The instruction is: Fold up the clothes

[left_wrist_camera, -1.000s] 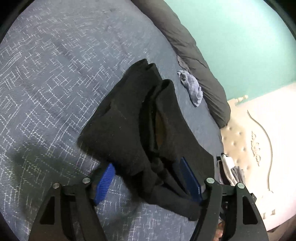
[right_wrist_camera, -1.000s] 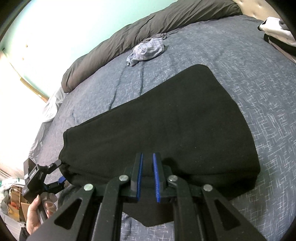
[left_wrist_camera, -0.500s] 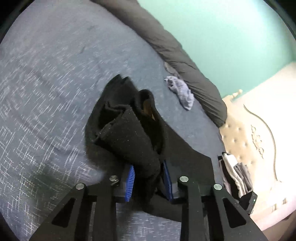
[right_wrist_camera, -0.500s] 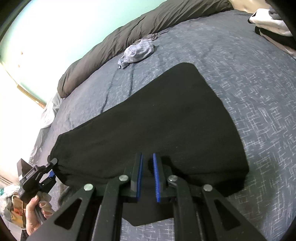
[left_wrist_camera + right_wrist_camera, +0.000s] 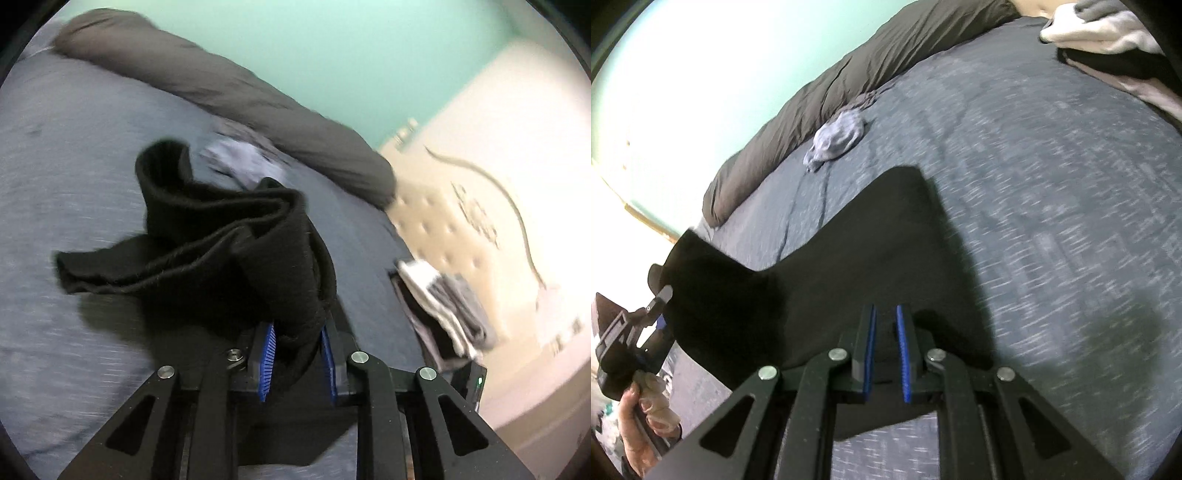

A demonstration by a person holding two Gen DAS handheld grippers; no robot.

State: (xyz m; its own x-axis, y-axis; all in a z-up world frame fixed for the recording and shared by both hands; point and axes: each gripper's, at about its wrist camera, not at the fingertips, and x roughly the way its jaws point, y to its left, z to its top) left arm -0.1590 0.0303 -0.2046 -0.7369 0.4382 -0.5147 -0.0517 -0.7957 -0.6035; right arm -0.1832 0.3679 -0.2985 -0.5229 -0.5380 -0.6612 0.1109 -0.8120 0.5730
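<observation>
A black garment (image 5: 868, 266) lies spread on the blue-grey bedspread (image 5: 1052, 184). My right gripper (image 5: 884, 321) is shut on its near edge, with thin black cloth between the blue pads. In the left wrist view the garment's other end (image 5: 221, 258) is bunched into thick folds and lifted off the bed. My left gripper (image 5: 297, 339) has its jaws closing, and the pads press on that bunch. At the left edge of the right wrist view, a hand (image 5: 639, 424) holds the left gripper up with the raised corner.
A rolled dark grey duvet (image 5: 221, 85) lies along the teal wall. A small crumpled pale blue garment (image 5: 838, 136) sits in front of it. A stack of folded clothes (image 5: 443, 306) rests near the cream tufted headboard (image 5: 461, 221).
My left gripper's jaws closed from wide apart onto the bunched garment end, then rose and rolled, lifting it off the bed. My right gripper slid sideways, still shut on the edge.
</observation>
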